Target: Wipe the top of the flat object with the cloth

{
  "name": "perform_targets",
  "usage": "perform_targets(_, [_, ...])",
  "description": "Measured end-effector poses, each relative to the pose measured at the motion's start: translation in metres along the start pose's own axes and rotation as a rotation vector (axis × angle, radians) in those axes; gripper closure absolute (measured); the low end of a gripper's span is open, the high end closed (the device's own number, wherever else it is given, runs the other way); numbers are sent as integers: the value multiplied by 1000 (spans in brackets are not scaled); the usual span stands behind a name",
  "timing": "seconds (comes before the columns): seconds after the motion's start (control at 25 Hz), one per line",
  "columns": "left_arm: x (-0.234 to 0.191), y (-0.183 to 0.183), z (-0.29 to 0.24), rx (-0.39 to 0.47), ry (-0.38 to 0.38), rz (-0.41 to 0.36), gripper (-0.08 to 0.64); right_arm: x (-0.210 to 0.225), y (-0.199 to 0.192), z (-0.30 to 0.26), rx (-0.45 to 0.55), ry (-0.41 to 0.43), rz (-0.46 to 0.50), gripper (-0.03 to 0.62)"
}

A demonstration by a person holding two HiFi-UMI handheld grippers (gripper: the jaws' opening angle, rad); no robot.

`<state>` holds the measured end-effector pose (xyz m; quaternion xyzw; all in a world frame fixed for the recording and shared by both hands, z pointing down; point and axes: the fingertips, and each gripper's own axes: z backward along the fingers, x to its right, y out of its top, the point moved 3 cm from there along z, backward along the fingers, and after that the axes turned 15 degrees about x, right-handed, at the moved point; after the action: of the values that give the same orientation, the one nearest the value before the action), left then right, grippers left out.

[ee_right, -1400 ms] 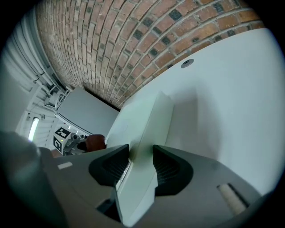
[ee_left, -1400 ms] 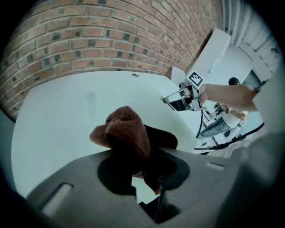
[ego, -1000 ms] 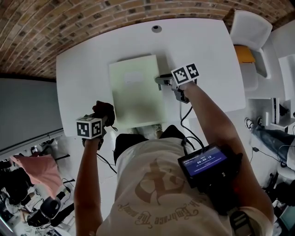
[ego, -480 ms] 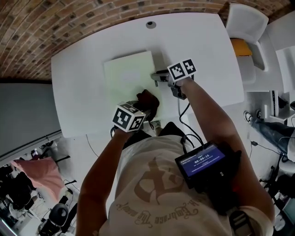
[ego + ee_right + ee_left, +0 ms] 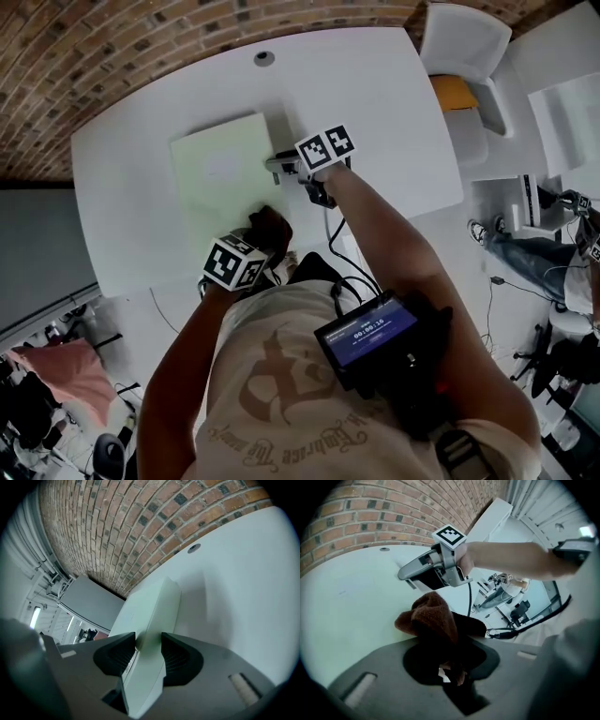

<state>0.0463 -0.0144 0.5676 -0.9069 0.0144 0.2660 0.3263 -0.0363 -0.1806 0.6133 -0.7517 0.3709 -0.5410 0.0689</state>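
A flat pale green board (image 5: 223, 169) lies on the white table (image 5: 375, 122). My right gripper (image 5: 278, 165) is shut on the board's right edge; in the right gripper view the board (image 5: 150, 620) runs between the two jaws of that gripper (image 5: 148, 645). My left gripper (image 5: 261, 232) is shut on a dark brown cloth (image 5: 267, 225) that rests on the board's near right corner. In the left gripper view the cloth (image 5: 431, 620) bunches out past the jaws of that gripper (image 5: 440, 660), with the right gripper (image 5: 433, 571) just beyond it.
A small round grommet (image 5: 264, 58) sits near the table's far edge. White chairs (image 5: 464, 47) stand to the right, one with an orange seat pad (image 5: 457, 92). A brick wall (image 5: 141, 37) runs behind the table. A cable (image 5: 336, 246) trails from the right gripper.
My left gripper has carried the cloth from the table's left front onto the board's near right corner. The right gripper has kept its hold on the board's edge.
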Motion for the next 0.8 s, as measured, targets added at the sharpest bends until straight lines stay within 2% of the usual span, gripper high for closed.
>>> perform_targets(0.08, [-11, -13, 18, 14, 38, 26, 480, 1, 1, 1, -1, 0, 3, 408])
perform_targets(0.28, [-46, -38, 69, 130, 151, 193, 480, 0, 0, 0, -9, 5, 4, 408])
perform_targets(0.44, [-70, -54, 100, 204, 239, 286, 480, 2, 1, 0, -37, -3, 22, 407])
perform_targets(0.6, [-91, -67, 123, 246, 286, 334, 480, 4, 2, 0, -43, -14, 19, 407])
perform_targets(0.8, [-103, -82, 142, 293, 297, 368, 480, 1, 2, 0, -58, -51, 28, 407])
